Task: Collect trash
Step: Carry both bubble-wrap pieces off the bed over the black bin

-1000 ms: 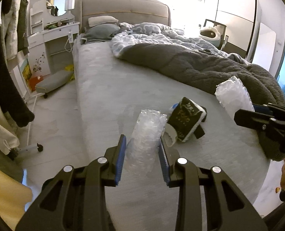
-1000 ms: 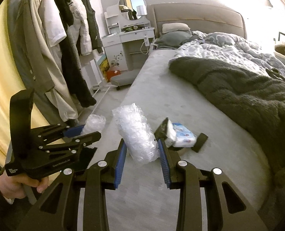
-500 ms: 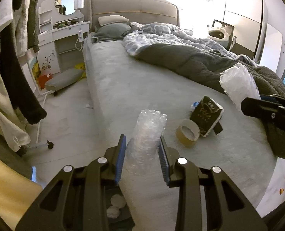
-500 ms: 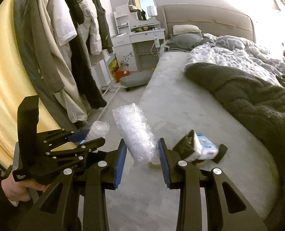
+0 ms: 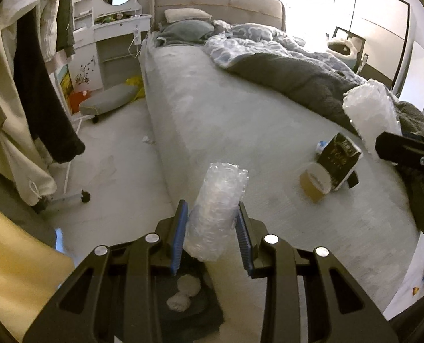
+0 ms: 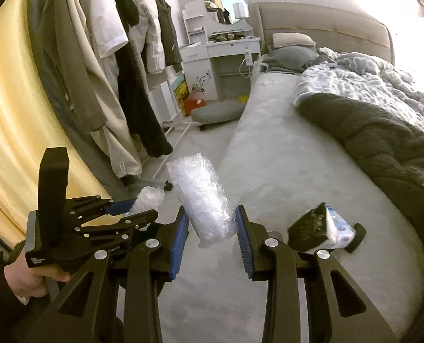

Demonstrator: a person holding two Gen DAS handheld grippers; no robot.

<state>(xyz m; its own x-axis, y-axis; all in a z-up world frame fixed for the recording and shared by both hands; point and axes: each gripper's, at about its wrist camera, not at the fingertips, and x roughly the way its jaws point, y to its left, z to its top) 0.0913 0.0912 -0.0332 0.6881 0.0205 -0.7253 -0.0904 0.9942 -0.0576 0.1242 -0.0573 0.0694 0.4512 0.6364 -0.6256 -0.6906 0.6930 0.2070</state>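
Note:
My left gripper (image 5: 211, 235) is shut on a roll of bubble wrap (image 5: 216, 211) and holds it over the bed's foot corner, above a dark bin (image 5: 189, 297) with white crumpled paper (image 5: 183, 291) inside. My right gripper (image 6: 212, 238) is shut on a second bubble wrap roll (image 6: 203, 197), which also shows at the right of the left wrist view (image 5: 369, 117). On the bed lie a brown tape roll (image 5: 315, 181), a black packet (image 5: 339, 158) and a blue-white tissue pack (image 6: 340, 228).
A grey bed (image 5: 226, 120) with a dark blanket (image 5: 312, 85) fills the middle. Clothes hang on a rack (image 6: 120, 71) at the left. A white dresser (image 6: 220, 57) and a low grey stool (image 5: 109, 100) stand by the headboard. A paper scrap (image 5: 147, 140) lies on the floor.
Both grippers have moved left and back toward the bed's foot corner with their rolls. The dark bin has come into view under the left gripper.

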